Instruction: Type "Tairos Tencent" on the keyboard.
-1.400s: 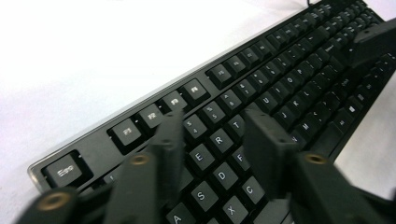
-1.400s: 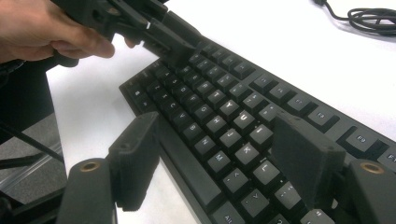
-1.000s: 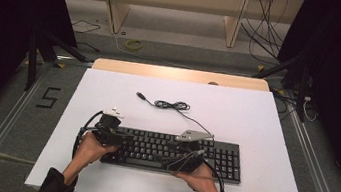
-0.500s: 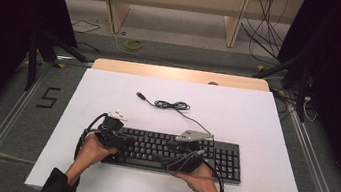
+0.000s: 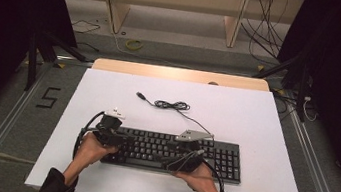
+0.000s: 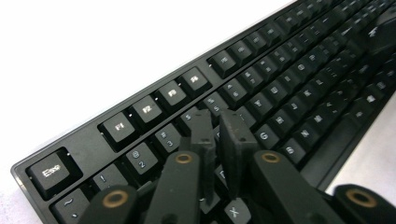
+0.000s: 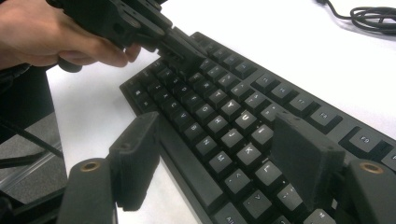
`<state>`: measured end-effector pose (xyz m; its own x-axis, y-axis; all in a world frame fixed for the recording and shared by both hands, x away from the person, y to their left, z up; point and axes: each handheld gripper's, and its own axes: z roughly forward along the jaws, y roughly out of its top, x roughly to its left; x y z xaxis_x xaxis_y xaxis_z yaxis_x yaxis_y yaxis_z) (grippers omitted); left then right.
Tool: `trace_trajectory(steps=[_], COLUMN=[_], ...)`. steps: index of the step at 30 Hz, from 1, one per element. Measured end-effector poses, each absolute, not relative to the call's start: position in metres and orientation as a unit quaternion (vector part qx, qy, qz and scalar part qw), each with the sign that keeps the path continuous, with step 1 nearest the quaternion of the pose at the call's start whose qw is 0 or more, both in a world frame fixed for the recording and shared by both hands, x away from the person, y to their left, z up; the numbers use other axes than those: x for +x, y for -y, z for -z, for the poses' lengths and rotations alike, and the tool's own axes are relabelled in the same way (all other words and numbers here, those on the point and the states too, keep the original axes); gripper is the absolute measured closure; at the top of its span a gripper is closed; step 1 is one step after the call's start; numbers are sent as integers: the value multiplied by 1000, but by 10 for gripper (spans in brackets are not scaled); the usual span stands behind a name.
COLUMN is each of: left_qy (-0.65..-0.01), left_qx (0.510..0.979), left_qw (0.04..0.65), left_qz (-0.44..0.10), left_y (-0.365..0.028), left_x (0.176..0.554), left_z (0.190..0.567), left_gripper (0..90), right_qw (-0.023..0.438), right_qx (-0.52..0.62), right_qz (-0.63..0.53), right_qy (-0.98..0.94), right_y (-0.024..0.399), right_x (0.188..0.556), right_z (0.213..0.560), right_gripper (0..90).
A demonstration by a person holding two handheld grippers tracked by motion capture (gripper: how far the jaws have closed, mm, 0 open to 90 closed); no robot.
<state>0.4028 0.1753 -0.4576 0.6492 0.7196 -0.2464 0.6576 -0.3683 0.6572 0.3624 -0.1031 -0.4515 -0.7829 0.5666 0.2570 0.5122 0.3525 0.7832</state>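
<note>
Bench (image 5: 266, 119): white top, carrying all items; wooden edge at the far side.
Keyboard (image 5: 161, 147): black, lying flat along the near part of the bench, long side toward the person. Its cable (image 5: 172, 105) lies coiled on the bench just beyond it, plug end free.
Right gripper (image 5: 189, 155): at the keyboard's middle — jaws wide apart, straddling the near edge, one pad off the front rim, the other over the letter keys (image 7: 243, 119); no pad presses on anything.
Left gripper (image 5: 119, 139): over the keyboard's left end, tilted down; jaws nearly together with a narrow gap, having just been opening, tips on the upper letter rows, nothing gripped between them.
Hands: left hand (image 5: 90, 148) and right hand (image 5: 198, 173) enter from the near edge, forearms angled inward.
</note>
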Motion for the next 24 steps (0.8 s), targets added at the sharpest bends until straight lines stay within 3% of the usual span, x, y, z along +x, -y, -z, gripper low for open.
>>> trace_trajectory(steps=[8,19,24], left_qy=[-419,-422,-420], left_qx=[815,800,795], left_qw=[399,426,437], left_qz=[-27,-27,-25], left_y=[-178,-183,-184], left_x=[399,394,391], left_z=[452,447,446], left_gripper=[631,416,363], right_qw=[37,45,51], right_qx=[324,323,318], right_qz=[-458,-439,-429], right_qy=[-827,-837,-844], right_y=[97,86,82], right_x=[362,363,365], right_z=[453,457,459], right_gripper=[387,600,693])
